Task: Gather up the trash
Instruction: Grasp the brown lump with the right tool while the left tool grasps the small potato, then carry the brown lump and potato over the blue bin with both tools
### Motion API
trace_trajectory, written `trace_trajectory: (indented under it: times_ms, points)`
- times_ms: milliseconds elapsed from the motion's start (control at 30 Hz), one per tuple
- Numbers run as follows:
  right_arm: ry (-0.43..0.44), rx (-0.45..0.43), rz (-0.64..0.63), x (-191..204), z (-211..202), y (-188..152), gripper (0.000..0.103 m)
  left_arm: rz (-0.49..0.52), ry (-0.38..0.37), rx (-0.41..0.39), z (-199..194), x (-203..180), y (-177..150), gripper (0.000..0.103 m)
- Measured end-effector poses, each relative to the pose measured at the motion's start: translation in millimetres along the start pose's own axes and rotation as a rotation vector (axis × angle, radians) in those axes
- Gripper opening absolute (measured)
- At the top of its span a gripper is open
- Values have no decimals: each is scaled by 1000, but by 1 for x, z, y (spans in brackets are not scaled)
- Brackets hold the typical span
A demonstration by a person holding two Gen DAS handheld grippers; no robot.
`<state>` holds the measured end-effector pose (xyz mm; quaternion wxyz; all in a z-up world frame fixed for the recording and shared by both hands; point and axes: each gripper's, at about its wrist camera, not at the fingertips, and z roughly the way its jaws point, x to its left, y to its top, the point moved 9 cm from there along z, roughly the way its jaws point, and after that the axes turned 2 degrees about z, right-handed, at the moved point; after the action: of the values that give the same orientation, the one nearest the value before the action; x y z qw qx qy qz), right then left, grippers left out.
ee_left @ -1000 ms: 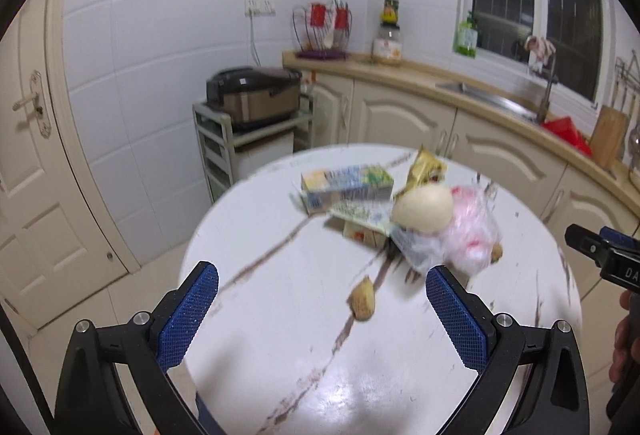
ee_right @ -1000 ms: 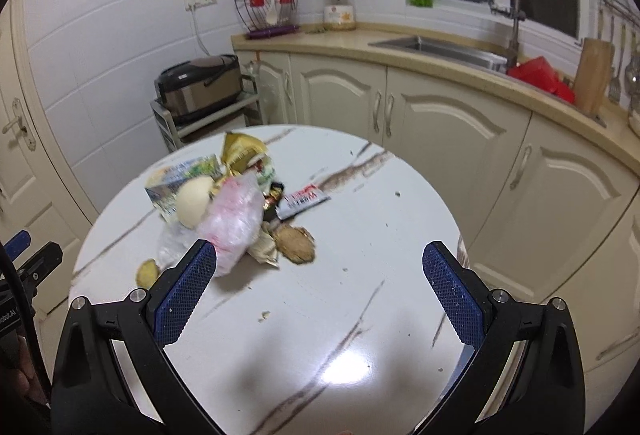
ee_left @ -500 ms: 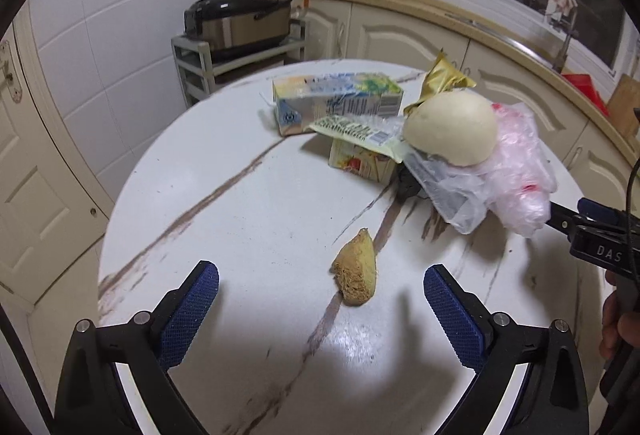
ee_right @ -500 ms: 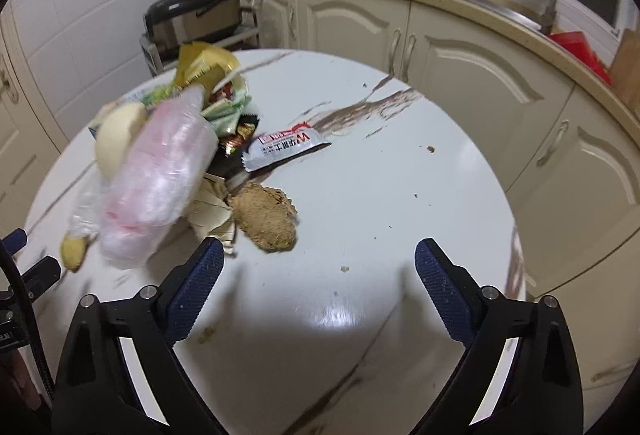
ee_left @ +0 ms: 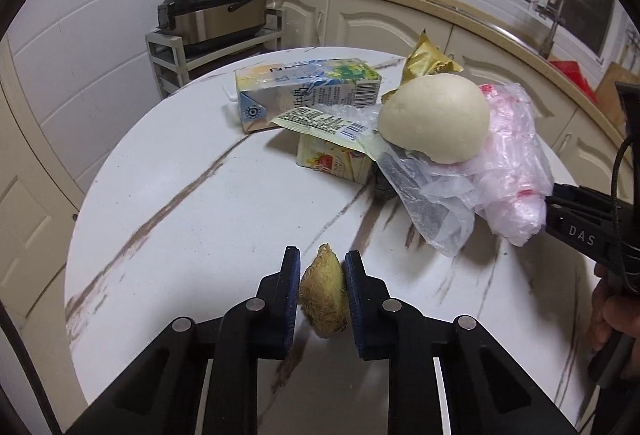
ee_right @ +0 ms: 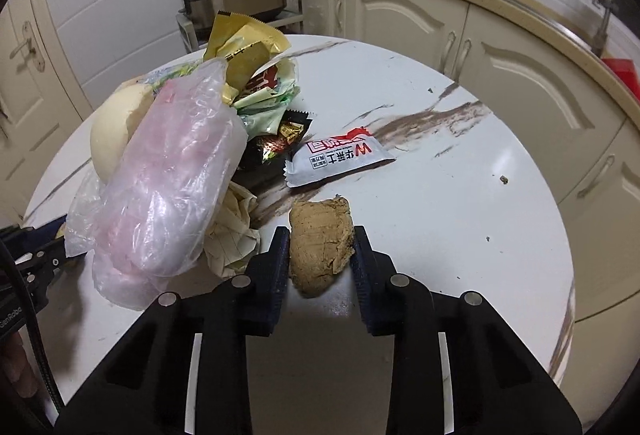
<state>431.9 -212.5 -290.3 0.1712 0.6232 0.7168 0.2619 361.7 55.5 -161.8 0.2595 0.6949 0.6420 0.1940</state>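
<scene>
A small yellow-brown crumbly food scrap (ee_left: 323,295) lies on the round white marble table (ee_left: 180,235). My left gripper (ee_left: 321,252) has its jaws closing on it, and both blue pads touch its sides. In the right wrist view a brown bread-like chunk (ee_right: 322,239) sits between the closing jaws of my right gripper (ee_right: 321,231), pads against both sides. Behind them is the trash pile: a white bun (ee_left: 436,123), a pink plastic bag (ee_right: 176,171), a milk carton (ee_left: 308,91), a gold wrapper (ee_right: 244,43), a white snack wrapper (ee_right: 340,155) and crumpled paper (ee_right: 234,231).
A rice cooker (ee_left: 212,15) stands on a grey rack past the table's far edge. Cream cabinets (ee_right: 404,19) and a counter with a sink curve along the back and right. A door (ee_right: 24,47) is at the left. A person's hand (ee_left: 612,315) shows at the right edge.
Both grippers came down and forward to the table, then went from wide open to closed around a piece: the left on the yellow scrap, the right on the brown chunk.
</scene>
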Motion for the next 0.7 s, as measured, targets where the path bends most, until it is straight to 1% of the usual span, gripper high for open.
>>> trace_trajectory:
  times_ms: [33, 100, 200, 400, 567, 700]
  points:
    - [5, -2, 7, -2, -1, -1, 28, 2, -3, -8, -2, 1, 0, 15]
    - [25, -5, 41, -8, -6, -5, 28, -1, -14, -16, -5, -1, -2, 15]
    - [55, -19, 90, -18, -15, -10, 28, 20, -11, -30, -12, -10, -8, 15]
    - [89, -68, 161, -37, -44, -16, 28, 82, -10, -86, -40, -44, -13, 15]
    - [97, -124, 199, -56, -76, -21, 28, 150, -37, -144, -68, -92, -11, 15]
    - [92, -174, 239, -79, -104, -27, 28, 214, -80, -171, -76, -138, -5, 15]
